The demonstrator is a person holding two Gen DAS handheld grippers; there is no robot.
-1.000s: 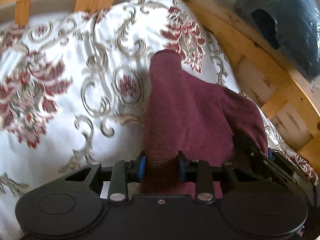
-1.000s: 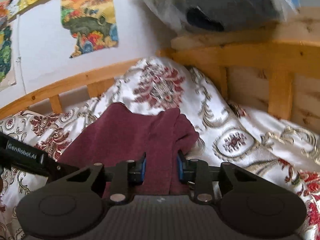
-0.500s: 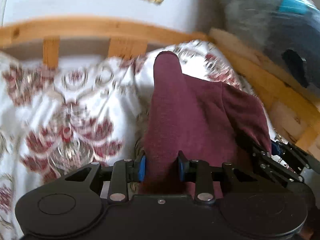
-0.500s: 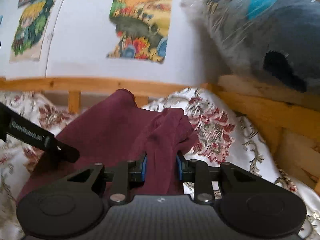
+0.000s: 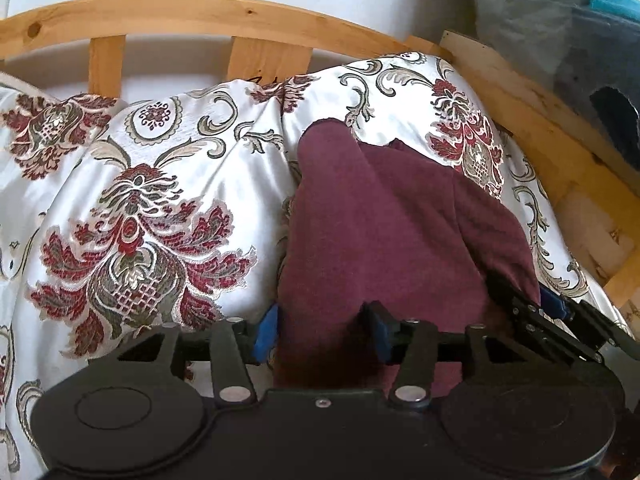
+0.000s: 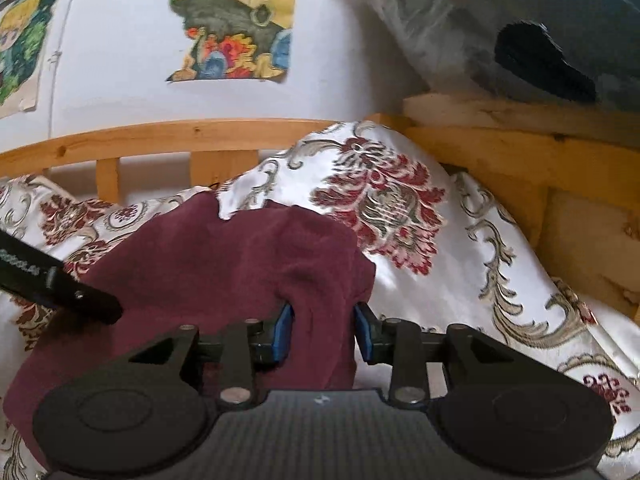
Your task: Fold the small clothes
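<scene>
Where the two wrist views overlap, both show a white satin bedspread with red and grey damask motifs (image 5: 160,208) (image 6: 460,264) lying inside a pale pine bed frame with upright slats (image 5: 192,16) (image 6: 160,140). A dark grey plush toy wrapped in clear plastic (image 5: 580,52) (image 6: 540,32) sits on the frame's corner rail. Only the right wrist view takes in the white wall above, with two colourful cartoon drawings on paper (image 6: 234,24) stuck to it.

On the bedspread lies the small maroon knitted garment (image 5: 384,240) (image 6: 224,272), bunched, its far end reaching toward the slats. The left gripper (image 5: 324,332) has its blue-padded jaws partly closed against a thick fold of the garment's near edge. The right gripper (image 6: 324,332) likewise pinches a gathered fold between blue pads, jaws partly closed. Each gripper appears in the other's view: the right gripper (image 5: 560,320) at the garment's right corner, the left gripper (image 6: 60,284) as a black bar bearing white lettering, too blurred to read.
</scene>
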